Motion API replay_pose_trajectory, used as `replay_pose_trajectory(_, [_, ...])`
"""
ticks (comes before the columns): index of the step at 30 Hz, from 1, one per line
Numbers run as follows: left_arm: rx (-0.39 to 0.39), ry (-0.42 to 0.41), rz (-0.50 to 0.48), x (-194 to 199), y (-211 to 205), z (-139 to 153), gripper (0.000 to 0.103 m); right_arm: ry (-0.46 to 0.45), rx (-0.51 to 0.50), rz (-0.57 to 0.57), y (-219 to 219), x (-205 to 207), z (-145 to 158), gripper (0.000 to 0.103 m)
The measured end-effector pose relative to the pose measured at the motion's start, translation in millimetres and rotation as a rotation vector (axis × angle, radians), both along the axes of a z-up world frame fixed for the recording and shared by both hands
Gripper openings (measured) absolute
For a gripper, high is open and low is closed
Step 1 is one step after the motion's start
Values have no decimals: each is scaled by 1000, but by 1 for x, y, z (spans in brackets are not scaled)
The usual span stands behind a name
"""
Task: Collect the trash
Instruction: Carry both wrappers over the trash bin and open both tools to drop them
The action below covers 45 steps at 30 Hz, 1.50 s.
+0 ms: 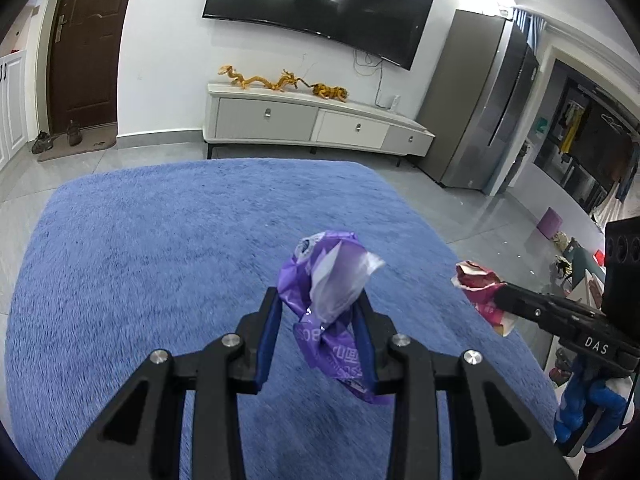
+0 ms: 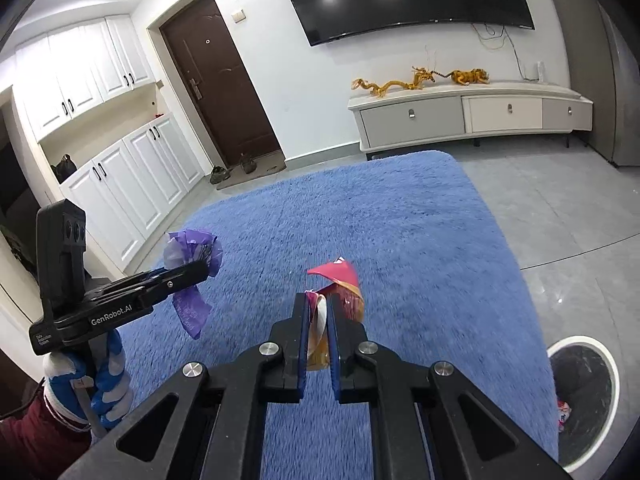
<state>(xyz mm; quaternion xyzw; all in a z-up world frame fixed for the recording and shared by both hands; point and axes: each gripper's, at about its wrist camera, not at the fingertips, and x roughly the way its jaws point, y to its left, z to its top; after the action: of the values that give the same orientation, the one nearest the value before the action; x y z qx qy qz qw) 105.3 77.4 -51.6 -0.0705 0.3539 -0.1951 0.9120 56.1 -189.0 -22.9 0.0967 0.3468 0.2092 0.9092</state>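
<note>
left gripper (image 1: pixel 320 304) is clamped on a crumpled purple wrapper (image 1: pixel 320 280), held in the air above the blue rug (image 1: pixel 140 240); its long axis runs roughly up-down w/ a loose tail hanging below the pads. right gripper (image 2: pixel 318 312) is pinched nearly closed on a red-and-yellow snack wrapper (image 2: pixel 340 284), red corner pointing up, yellow end down btw the fingers. both look light, thin, crinkly & prob slippery, so gripping the bunched middle seems safest. a round bin (image 2: pixel 580 380) sits low right, just off the rug. farther off: tv cabinet (image 1: pixel 312 120) & door (image 2: pixel 216 80).
</note>
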Motion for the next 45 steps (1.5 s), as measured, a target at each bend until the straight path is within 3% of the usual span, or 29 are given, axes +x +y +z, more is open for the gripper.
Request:
replay_pose_trajectory(11, [4,-33,-91,-23,-45,15,33,-64,-20,-126,-49,-41,19,9])
replay_pose_trajectory(22, [9,-6,-303,-9,-153,19,33,-24,12,-354,-143,-53,-2,9])
replay_pose_trajectory(35, [142,104,-548,18,-341,-12,33,115,137,-573,-262,-47,-67,9])
replay_pose_trajectory(45, [167,232,-582,40,-432,-54,37,231,184,-638,-307,-41,-120,12])
